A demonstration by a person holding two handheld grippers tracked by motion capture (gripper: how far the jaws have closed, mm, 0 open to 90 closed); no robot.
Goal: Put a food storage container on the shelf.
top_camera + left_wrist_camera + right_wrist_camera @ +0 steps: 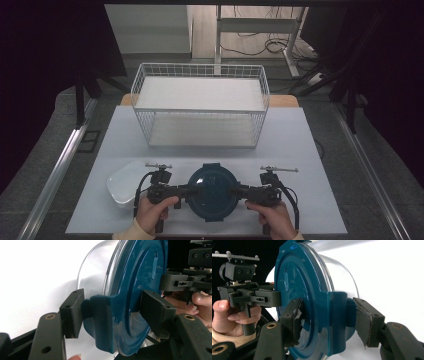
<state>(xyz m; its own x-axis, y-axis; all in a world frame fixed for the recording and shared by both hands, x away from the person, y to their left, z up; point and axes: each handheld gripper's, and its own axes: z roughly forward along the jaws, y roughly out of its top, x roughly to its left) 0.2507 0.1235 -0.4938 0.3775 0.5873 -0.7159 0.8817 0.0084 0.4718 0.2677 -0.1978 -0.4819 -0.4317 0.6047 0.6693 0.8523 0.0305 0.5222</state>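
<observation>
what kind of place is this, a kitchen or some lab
Most likely a lab or recording workspace, not a kitchen: a plain pale grey table ringed by black curtains, loose cables on the floor behind, and a staged white wire basket.

Both tongs are matte black, 1 in each hand: the left tongs [192, 190] and the right tongs [235, 190]. Each has 2 flat jaws with brass-ringed screw holes and rubber pads; the right one's pads [364, 323] look frayed at the edges. A grey plate [278, 169] tops each body, and a black cable [141, 186] loops behind. The cuffs [131, 232] are cream knit.
</observation>
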